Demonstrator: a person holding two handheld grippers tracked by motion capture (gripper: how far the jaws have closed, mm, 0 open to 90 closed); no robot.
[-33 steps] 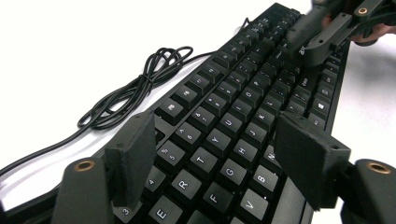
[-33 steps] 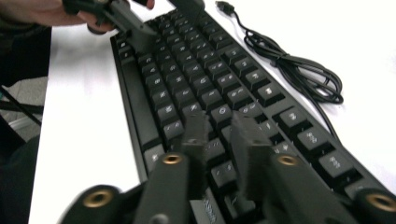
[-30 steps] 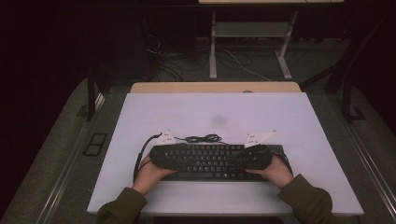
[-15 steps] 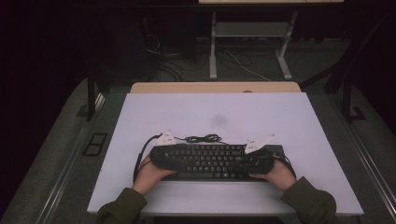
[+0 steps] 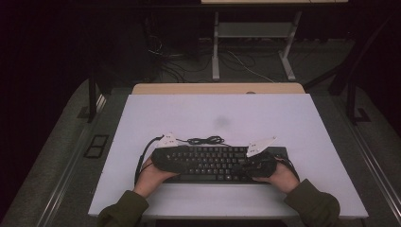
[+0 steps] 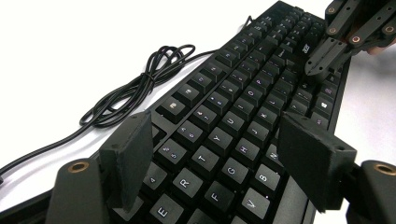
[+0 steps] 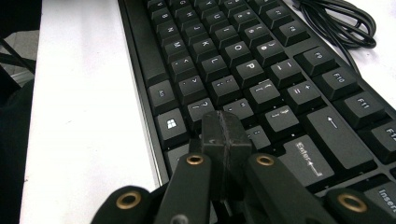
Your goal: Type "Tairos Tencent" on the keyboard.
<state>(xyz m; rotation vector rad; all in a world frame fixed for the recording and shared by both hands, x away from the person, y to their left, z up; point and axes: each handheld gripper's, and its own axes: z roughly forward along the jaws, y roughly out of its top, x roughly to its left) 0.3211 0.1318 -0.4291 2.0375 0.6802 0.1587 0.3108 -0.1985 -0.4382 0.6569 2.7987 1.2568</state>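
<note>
A black keyboard (image 5: 213,163) lies near the front edge of the white table (image 5: 217,113), and its black cable (image 5: 205,140) is coiled just behind it. My left gripper (image 5: 165,158) hovers over the keyboard's left end. In the left gripper view its jaws stand open above the letter keys (image 6: 233,116), with nothing pinched between them. My right gripper (image 5: 257,163) is over the keyboard's right end. In the right gripper view its jaws (image 7: 224,130) are shut together, the tips down at the keys beside the Enter key (image 7: 308,158). The left gripper view also shows the right gripper (image 6: 327,58) farther off.
A wooden strip (image 5: 217,88) borders the table's far edge. Beyond it stand a desk frame (image 5: 215,47) and loose floor cables (image 5: 246,66). A faint dark smudge (image 5: 221,123) marks the table's middle. Bare white surface lies behind and beside the keyboard.
</note>
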